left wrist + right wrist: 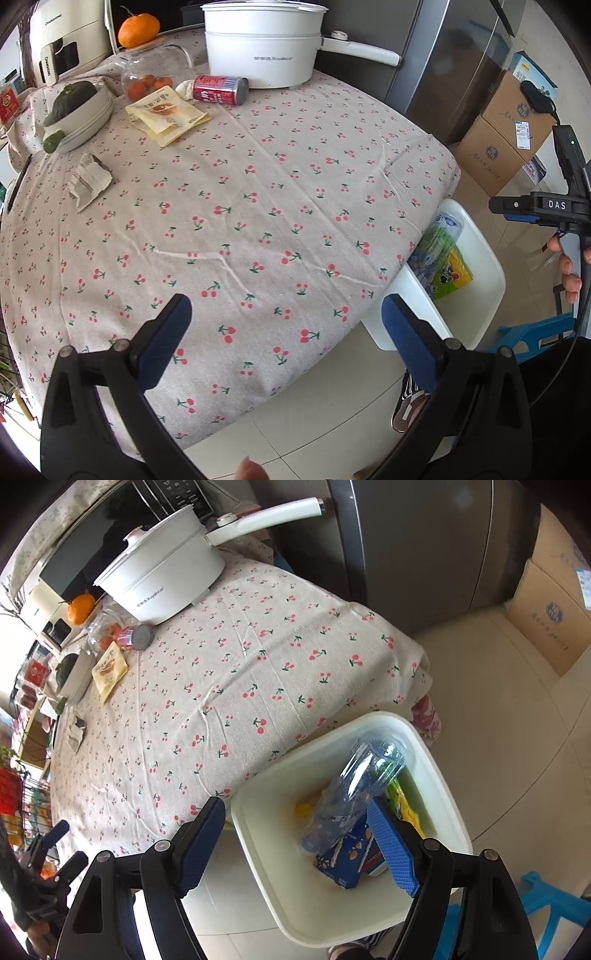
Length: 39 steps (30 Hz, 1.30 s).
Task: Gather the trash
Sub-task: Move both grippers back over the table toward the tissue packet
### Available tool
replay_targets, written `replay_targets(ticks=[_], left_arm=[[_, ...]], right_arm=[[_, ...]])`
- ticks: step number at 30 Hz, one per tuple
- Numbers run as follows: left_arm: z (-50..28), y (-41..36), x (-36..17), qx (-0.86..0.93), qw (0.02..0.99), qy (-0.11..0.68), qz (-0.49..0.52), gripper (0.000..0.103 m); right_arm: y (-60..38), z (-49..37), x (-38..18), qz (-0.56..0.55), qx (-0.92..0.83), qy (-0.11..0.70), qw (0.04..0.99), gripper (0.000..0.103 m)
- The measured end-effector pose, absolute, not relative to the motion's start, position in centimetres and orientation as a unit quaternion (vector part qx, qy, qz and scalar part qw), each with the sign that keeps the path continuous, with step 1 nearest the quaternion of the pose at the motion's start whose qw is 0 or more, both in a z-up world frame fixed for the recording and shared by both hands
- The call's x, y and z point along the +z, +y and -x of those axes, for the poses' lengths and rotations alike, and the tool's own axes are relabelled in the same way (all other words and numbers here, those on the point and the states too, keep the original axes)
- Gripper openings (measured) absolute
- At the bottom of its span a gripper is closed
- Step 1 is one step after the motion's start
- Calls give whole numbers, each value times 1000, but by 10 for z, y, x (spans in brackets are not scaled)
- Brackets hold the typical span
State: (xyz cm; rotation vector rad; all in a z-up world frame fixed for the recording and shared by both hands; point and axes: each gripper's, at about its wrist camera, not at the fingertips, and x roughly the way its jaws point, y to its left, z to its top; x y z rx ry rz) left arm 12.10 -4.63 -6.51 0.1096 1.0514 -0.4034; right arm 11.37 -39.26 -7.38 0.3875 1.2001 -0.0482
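Trash left on worktop: red can lying on its side by white pot; thin metal, light, smooth, prone to rolling, best gripped across the barrel. Yellow packets flat, crinkly. Crumpled paper soft. White bin beside worktop edge holds bottle, carton. Left gripper and right gripper: fingers apart, empty.

Desk covered with a pale cloth printed with red cherries. At the far edge, a white electric pot with long handle. Just in front of it, a red can lying on its side. Beside the can, a yellow packet, lying flat. Near the far left corner, a glass jar with an orange on top, and stacked bowls holding a dark green vegetable. At the left edge, crumpled paper. On the tiled floor, by the right edge, a white bin and cardboard boxes.
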Motion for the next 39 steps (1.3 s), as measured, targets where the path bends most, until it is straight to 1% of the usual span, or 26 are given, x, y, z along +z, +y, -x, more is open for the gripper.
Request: replay_targets(ticks=[8, 13, 21, 31, 33, 36, 39], left_arm=[[-140, 5, -57, -144, 863, 484, -33, 102], [-152, 33, -50, -110, 880, 461, -38, 102], [-178, 78, -50, -78, 894, 441, -25, 103], [-249, 101, -81, -43, 874, 476, -86, 103], [-267, 103, -87, -34, 872, 483, -73, 103], [-297, 107, -93, -11, 872, 488, -26, 102], [-322, 112, -100, 18, 868, 495, 34, 99]], right_arm=[[-346, -122, -49, -140, -7, 534, 834, 85], [-311, -137, -38, -115, 5, 517, 848, 87], [-259, -167, -33, -96, 26, 499, 861, 88], [-216, -204, -51, -74, 37, 515, 853, 89], [-213, -208, -54, -74, 38, 519, 851, 89], [-208, -213, -59, -71, 39, 523, 849, 89], [-204, -215, -62, -60, 39, 526, 848, 89]])
